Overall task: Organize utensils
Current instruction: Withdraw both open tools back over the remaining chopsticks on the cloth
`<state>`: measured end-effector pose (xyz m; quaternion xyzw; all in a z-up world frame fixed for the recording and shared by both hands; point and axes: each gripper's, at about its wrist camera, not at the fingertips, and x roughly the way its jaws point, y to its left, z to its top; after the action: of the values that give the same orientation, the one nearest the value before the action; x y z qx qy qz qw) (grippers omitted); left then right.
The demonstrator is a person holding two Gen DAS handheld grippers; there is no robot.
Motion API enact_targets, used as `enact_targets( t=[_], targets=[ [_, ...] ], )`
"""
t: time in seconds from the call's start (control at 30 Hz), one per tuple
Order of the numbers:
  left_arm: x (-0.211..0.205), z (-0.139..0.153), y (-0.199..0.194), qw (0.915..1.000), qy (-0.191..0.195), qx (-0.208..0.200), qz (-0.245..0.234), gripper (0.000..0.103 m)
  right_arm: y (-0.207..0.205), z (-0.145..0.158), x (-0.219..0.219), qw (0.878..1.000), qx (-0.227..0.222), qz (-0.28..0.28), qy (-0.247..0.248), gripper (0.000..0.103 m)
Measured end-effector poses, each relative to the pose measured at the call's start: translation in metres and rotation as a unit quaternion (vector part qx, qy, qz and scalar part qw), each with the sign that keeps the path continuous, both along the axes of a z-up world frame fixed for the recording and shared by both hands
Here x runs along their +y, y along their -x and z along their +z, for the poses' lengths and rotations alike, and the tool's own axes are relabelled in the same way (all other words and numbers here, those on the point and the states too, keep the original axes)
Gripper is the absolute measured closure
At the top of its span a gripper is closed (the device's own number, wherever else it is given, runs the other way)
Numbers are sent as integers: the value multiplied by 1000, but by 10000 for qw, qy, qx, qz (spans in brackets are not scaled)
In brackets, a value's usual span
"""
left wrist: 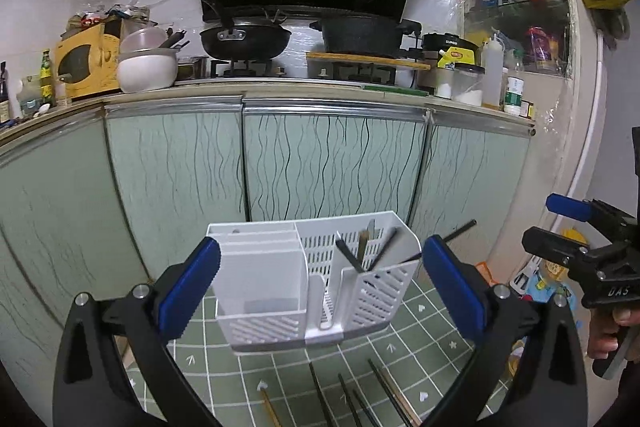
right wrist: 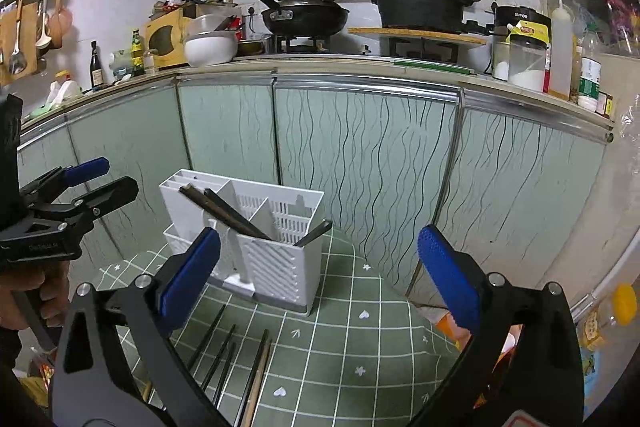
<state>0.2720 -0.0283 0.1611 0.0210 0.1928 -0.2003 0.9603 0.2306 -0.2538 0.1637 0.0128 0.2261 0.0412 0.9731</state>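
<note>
A black wok (left wrist: pixel 245 41) and a dark pot (left wrist: pixel 360 34) are sitting on the stove, high beyond the tongs' tips. A white bowl (left wrist: pixel 147 69) and a yellow box (left wrist: pixel 86 61) are standing up to their left. A squeeze bottle (right wrist: pixel 561 53) is standing up to their right. Green cabinet doors (left wrist: pixel 332 163) are facing them, just past the checked green mat (right wrist: pixel 352 331) lying under them.

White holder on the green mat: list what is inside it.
The white holder has several dark chopsticks leaning in its slotted compartment. Their lower ends are hidden by the walls; the solid compartment's inside cannot be seen.
</note>
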Motion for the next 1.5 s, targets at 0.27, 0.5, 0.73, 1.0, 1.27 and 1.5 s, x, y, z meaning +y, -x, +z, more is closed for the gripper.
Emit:
enact_targets(
  t=[0.27, 0.5, 0.73, 1.0, 1.27, 1.5],
  targets=[
    [12, -1, 33, 9998, -70, 47, 175, 4, 30, -5, 8, 10000, 39, 53, 16, 8],
    [24, -4, 55, 9994, -59, 64, 321, 4, 51, -12, 11, 10000, 61, 63, 22, 8],
    [36, -5, 76, 9985, -92, 2, 532, 4, 71, -15, 14, 10000, 20, 59, 35, 8],
    [45, -11, 97, 9978, -185, -54, 630, 4, 88, -20, 20, 10000, -18, 74, 47, 8],
    [55, -26, 114, 9975, -287, -18, 652, 4, 104, -32, 32, 9998, -13, 145, 155, 8],
    [61, -50, 127, 9968, -348, 83, 711, 4, 115, -48, 40, 9998, 12, 133, 144, 8]
  ],
)
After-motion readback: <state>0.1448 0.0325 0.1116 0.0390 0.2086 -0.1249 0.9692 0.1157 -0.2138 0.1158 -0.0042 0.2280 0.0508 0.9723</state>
